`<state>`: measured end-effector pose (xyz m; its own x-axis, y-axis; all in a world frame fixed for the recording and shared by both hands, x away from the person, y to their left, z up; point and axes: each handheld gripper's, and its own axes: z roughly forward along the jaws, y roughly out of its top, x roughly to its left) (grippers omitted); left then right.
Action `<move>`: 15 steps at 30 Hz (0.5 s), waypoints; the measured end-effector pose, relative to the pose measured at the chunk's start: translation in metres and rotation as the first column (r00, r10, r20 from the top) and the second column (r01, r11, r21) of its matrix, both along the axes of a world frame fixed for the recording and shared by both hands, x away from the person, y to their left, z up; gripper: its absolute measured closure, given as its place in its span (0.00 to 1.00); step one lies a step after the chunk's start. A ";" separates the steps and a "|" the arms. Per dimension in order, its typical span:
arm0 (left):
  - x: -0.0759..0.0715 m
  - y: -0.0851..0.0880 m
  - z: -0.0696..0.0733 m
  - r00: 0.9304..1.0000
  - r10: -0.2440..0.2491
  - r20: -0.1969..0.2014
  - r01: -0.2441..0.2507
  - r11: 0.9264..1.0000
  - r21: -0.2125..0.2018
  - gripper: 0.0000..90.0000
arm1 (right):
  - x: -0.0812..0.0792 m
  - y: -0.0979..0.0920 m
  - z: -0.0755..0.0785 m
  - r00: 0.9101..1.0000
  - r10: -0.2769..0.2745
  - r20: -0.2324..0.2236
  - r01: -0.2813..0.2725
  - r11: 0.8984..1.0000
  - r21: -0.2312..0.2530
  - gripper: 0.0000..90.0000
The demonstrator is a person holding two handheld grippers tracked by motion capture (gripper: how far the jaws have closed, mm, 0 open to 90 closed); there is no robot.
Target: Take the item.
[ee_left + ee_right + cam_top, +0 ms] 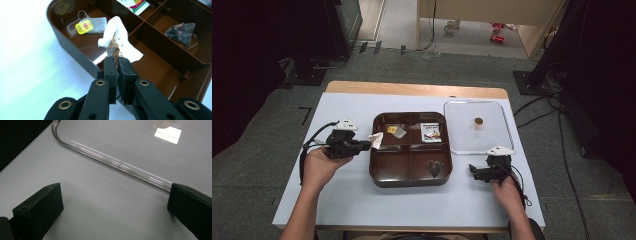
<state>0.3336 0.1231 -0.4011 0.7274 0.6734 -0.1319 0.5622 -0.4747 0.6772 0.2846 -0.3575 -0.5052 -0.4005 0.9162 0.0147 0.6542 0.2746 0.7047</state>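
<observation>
A brown tray (378,170) with several compartments sits mid-table. My left gripper (367,145) (116,61) is shut on a white paper sachet (375,140) (117,40), holding it over the tray's left rim (75,53). In the tray's far left compartment lies a tea bag with a yellow tag (395,131) (91,24). A printed packet (431,132) lies far right, and a dark pyramid tea bag (435,167) (180,30) near right. My right gripper (472,170) (115,207) stands open just above the white table, beside the clear lid (477,127) (140,147).
The clear lid lies right of the tray, with a small brown knob (478,121) at its centre. A white mat (337,200) covers the table, with bare room at front and left. The floor beyond holds cables and dark stands.
</observation>
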 end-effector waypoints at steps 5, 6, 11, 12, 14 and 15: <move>0.001 0.012 0.002 1.000 0.031 0.002 -0.031 0.999 -0.009 0.97 | 0.000 0.000 0.000 1.000 -0.001 0.000 0.001 1.000 0.001 0.00; 0.001 0.012 0.002 1.000 0.031 0.002 -0.031 0.999 -0.009 0.97 | 0.000 0.000 0.000 1.000 -0.001 0.000 0.001 1.000 0.001 0.00; 0.002 0.025 0.000 0.997 0.071 -0.001 -0.071 0.997 -0.011 0.97 | 0.000 0.000 0.000 1.000 -0.001 0.000 0.001 1.000 0.001 0.00; 0.003 0.026 -0.001 0.997 0.076 -0.002 -0.076 0.997 -0.007 0.97 | 0.000 0.000 0.000 1.000 -0.001 0.000 0.001 1.000 0.001 0.00; 0.004 0.029 -0.002 0.996 0.091 -0.005 -0.091 0.996 -0.002 0.97 | 0.000 0.000 0.000 1.000 -0.001 0.000 0.001 1.000 0.001 0.00; 0.004 0.029 -0.002 0.996 0.091 -0.005 -0.091 0.996 -0.002 0.97 | 0.000 0.000 0.000 1.000 -0.001 0.000 0.001 1.000 0.001 0.00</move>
<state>0.3373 0.1524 -0.4030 0.6621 0.7368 -0.1369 0.6068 -0.4199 0.6749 0.2846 -0.3573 -0.5052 -0.3996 0.9166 0.0160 0.6545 0.2731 0.7050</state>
